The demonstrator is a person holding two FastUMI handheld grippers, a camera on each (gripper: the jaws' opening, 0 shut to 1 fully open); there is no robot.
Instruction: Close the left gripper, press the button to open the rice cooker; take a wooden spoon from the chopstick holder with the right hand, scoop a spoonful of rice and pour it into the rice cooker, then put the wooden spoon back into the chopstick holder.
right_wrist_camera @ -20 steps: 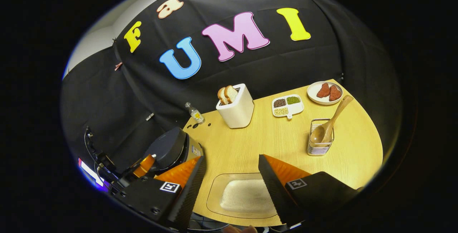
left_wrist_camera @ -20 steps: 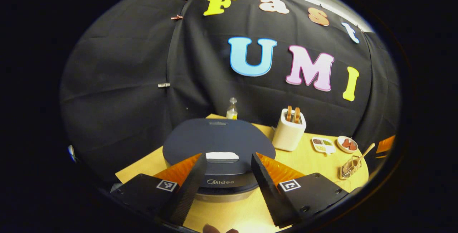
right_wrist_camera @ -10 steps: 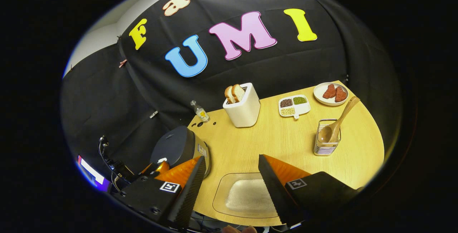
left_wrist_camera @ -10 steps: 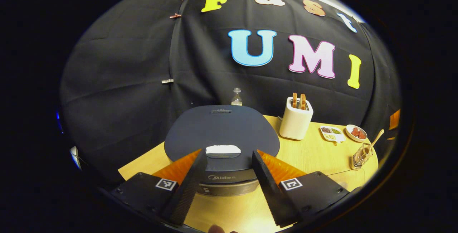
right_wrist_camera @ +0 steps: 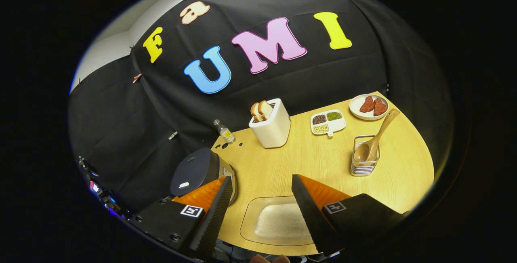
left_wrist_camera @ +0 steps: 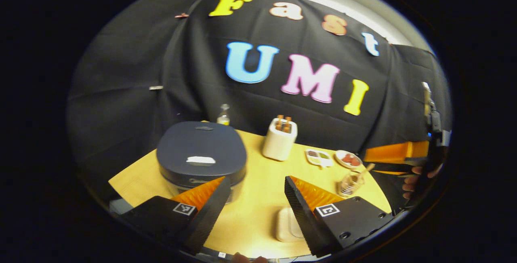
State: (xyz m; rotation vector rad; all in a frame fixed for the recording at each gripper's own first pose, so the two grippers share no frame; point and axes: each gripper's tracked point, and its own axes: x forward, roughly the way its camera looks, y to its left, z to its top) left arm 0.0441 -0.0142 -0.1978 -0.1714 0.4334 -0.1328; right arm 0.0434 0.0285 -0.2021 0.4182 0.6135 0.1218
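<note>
The dark rice cooker (left_wrist_camera: 200, 156) stands at the table's left with its lid down and its pale button (left_wrist_camera: 200, 160) showing on top. My left gripper (left_wrist_camera: 256, 186) is open, hanging back from the cooker and to its right, holding nothing. In the right gripper view the cooker (right_wrist_camera: 196, 171) lies left of my open right gripper (right_wrist_camera: 261, 182), which hovers over the clear tray of rice (right_wrist_camera: 278, 222). The wooden spoon (right_wrist_camera: 375, 139) leans in the wire chopstick holder (right_wrist_camera: 363, 160), apart from both grippers. In the left gripper view the right gripper (left_wrist_camera: 398, 158) and its hand (left_wrist_camera: 412, 178) show at far right.
A white toaster (right_wrist_camera: 270, 127) with bread stands at the back, with a small bottle (right_wrist_camera: 224, 130) to its left. A sectioned dish of beans (right_wrist_camera: 328, 120) and a plate of meat (right_wrist_camera: 368, 106) sit behind the holder. The wooden table (right_wrist_camera: 323, 162) ends in a curved front edge.
My left gripper has drawn back from the cooker and swung right, so the cooker now sits left of its fingers. The lid stays down. My right gripper has barely moved.
</note>
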